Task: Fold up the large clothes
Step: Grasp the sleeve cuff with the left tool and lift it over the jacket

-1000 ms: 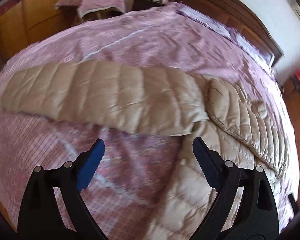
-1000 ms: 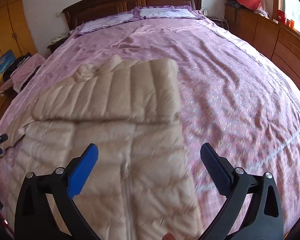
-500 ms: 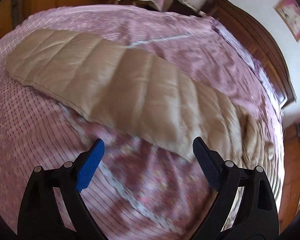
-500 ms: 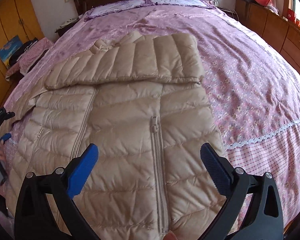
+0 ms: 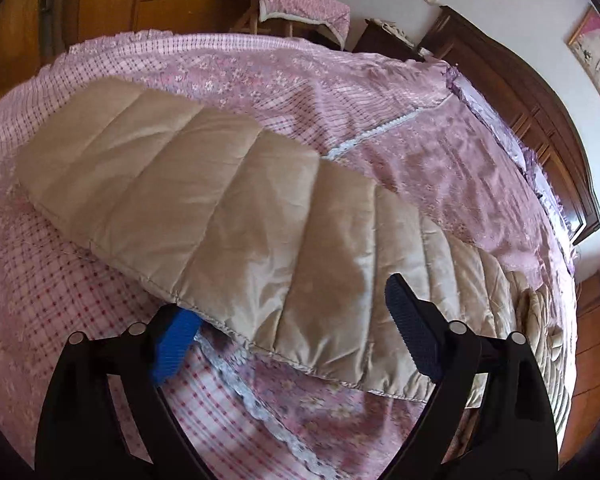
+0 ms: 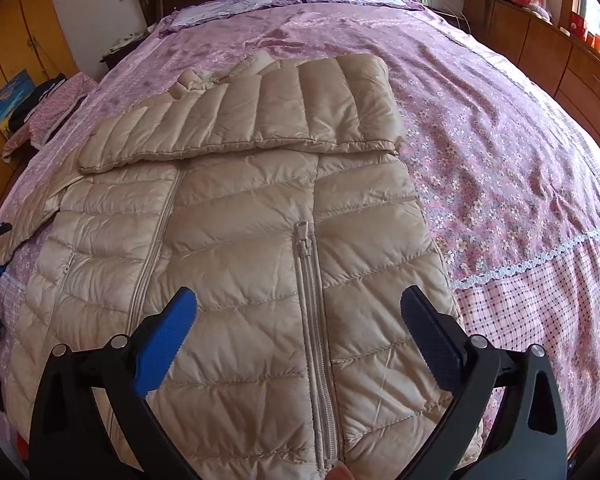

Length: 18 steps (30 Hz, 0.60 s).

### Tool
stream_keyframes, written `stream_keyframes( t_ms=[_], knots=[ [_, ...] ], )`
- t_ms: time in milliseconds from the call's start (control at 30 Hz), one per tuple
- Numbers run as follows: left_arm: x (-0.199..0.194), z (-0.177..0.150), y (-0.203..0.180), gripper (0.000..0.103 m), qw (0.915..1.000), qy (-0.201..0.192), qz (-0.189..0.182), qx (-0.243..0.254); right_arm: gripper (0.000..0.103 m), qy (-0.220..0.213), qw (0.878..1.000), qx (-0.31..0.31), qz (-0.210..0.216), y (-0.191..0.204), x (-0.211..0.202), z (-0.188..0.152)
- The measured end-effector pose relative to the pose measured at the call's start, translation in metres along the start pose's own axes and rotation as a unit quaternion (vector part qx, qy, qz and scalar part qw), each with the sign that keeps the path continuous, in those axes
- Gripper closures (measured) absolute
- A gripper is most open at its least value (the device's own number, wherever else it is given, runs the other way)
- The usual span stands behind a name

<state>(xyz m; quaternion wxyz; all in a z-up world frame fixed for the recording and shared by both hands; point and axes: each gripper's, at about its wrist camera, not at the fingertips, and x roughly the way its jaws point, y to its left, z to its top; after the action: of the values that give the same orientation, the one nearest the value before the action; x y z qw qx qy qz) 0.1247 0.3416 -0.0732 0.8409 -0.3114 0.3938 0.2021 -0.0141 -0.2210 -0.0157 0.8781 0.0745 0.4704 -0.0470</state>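
So far only a small part of the folding looks done. The puffy tan jacket (image 6: 236,240) lies flat on the pink bed (image 6: 520,152), front side up, with its zipper (image 6: 312,320) running down the middle. One sleeve (image 6: 252,120) is already folded across the chest, near the collar. That seems to be the only fold made.

The other sleeve (image 5: 204,208) is not folded yet. It sticks straight out to the side over the bed cover. The left gripper (image 5: 288,332) is right at the near edge of this sleeve. Its jaws have just been closing a little, but they are wide apart. The sleeve edge sits between them, with one blue pad tucked under the edge. I do not think the pads are pressing on it yet.

The right gripper (image 6: 300,332) hangs over the lower front of the jacket, above the zipper. Its jaws are wide apart too and hold nothing.

What is left, I think: grab this sleeve, lay it across the chest like the first one, then fold the body in half
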Motion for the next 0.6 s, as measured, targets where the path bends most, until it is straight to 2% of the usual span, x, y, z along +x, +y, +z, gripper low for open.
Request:
stream_keyframes(
  t_ms=[67,100,133,200,233,300,433,600],
  knots=[
    [-0.001,0.0,0.002,0.031,0.9999,-0.005,0.006,0.008,0.006,0.0,1.0,0.002,-0.001,-0.001,0.001,0.0],
    [-0.001,0.001,-0.001,0.046,0.9997,-0.011,0.007,0.022,0.006,0.0,1.0,0.004,0.0,-0.001,0.002,0.0],
    [-0.003,0.001,-0.001,0.055,0.9994,-0.013,0.006,0.032,0.006,0.001,1.0,0.005,0.0,-0.001,0.002,0.001],
    [-0.007,0.003,-0.001,0.089,0.999,-0.013,-0.004,0.044,0.006,0.002,1.0,0.005,0.0,-0.002,0.004,0.001],
    [-0.009,0.004,-0.001,0.095,0.9988,-0.016,-0.007,0.046,0.006,0.002,1.0,0.005,0.001,-0.001,0.004,0.001],
    [-0.016,0.006,-0.003,0.098,0.9982,-0.023,-0.014,0.053,0.006,0.001,1.0,0.005,0.001,-0.002,0.004,0.001],
    [-0.048,0.007,-0.018,0.099,0.993,-0.066,-0.04,0.089,0.006,-0.001,1.0,0.006,0.001,-0.002,0.004,0.002],
    [-0.088,0.003,-0.047,0.099,0.983,-0.087,-0.098,0.129,0.006,-0.002,1.0,0.01,0.0,-0.005,0.003,0.002]
  ],
)
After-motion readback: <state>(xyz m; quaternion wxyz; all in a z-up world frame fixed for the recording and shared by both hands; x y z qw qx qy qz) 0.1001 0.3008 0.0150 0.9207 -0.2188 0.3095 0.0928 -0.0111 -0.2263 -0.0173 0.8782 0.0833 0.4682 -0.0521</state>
